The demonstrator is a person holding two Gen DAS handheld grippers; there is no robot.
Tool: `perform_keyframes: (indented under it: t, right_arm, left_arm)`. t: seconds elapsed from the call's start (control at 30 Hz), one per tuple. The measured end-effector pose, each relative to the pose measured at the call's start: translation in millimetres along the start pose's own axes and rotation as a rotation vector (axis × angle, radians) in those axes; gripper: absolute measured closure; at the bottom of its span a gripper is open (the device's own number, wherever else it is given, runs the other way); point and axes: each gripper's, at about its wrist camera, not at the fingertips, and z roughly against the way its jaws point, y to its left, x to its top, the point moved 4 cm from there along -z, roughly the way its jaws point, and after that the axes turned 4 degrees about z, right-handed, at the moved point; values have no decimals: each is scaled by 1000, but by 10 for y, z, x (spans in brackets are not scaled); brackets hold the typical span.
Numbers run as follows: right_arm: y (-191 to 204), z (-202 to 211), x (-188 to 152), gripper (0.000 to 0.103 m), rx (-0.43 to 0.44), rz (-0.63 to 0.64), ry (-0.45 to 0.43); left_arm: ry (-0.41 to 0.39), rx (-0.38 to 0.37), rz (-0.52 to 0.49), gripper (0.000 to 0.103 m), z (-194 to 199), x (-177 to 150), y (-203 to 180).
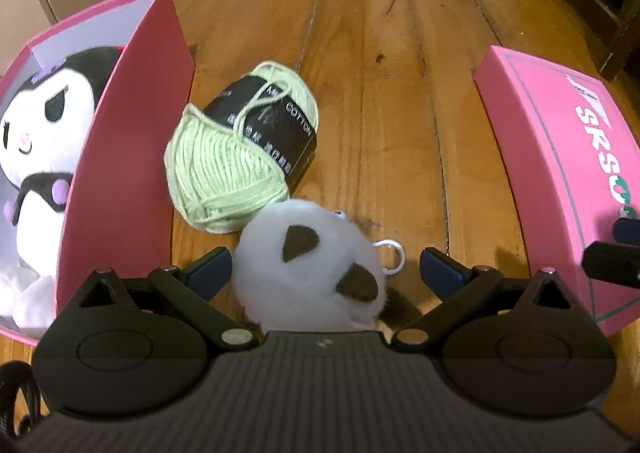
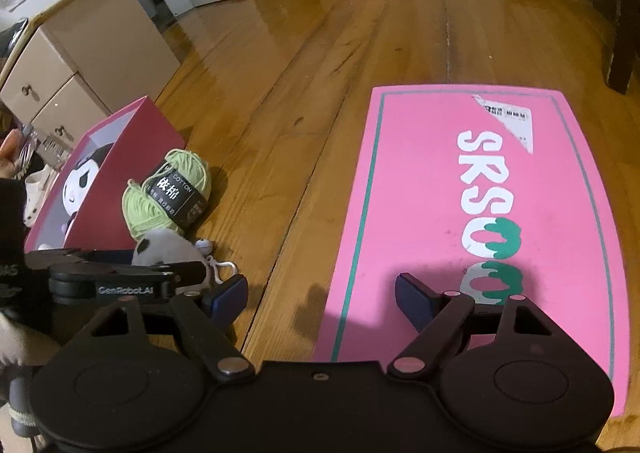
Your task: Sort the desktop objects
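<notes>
The left gripper (image 1: 326,269) is hanging over the wooden floor (image 1: 400,93) with its jaws spread wide around a fluffy white pompom toy (image 1: 308,273), the pads standing clear of the fur on both sides. Just beyond the toy, touching it, a green yarn ball (image 1: 236,149) is lying close against the wall of the open pink box (image 1: 132,157), where a black-and-white plush doll (image 1: 44,125) is sitting inside. To the right, the pink lid (image 2: 460,213) is lying flat, well apart from the yarn, leaving a broad strip of bare boards between them (plenty of room there). The right gripper (image 2: 322,297) is hovering at the lid's near left edge, jaws spread, one finger over the lid and the other over the floor, holding nothing.
</notes>
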Motion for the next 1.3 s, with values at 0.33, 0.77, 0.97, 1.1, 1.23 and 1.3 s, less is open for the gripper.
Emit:
perform_keyframes:
  t: [0.33,0.77,0.97,1.1,1.23,1.3]
  right_arm:
    - [2,-11,-12,18,-6,11,15]
    - [-124,38,40,18,-30,-39,-9]
    - [-164,26,37,18,-36,-57,-4]
    - [-156,2,39,18,-39,-51,1]
    - [-149,-1,34,18,-39,-46,3]
    - [-149,9,37,18,-38,-43,0]
  left_arm:
    - [29,17,68,1,-182,-65,104]
    - [63,39,132,2,-336,-61,176]
    - [66,41,118,9,-322,-34,173]
    - [25,27,100,32,-261,-2,144]
    - [23,23,92,32,-257,7,133]
    - [25,20,97,32,-258,3,144]
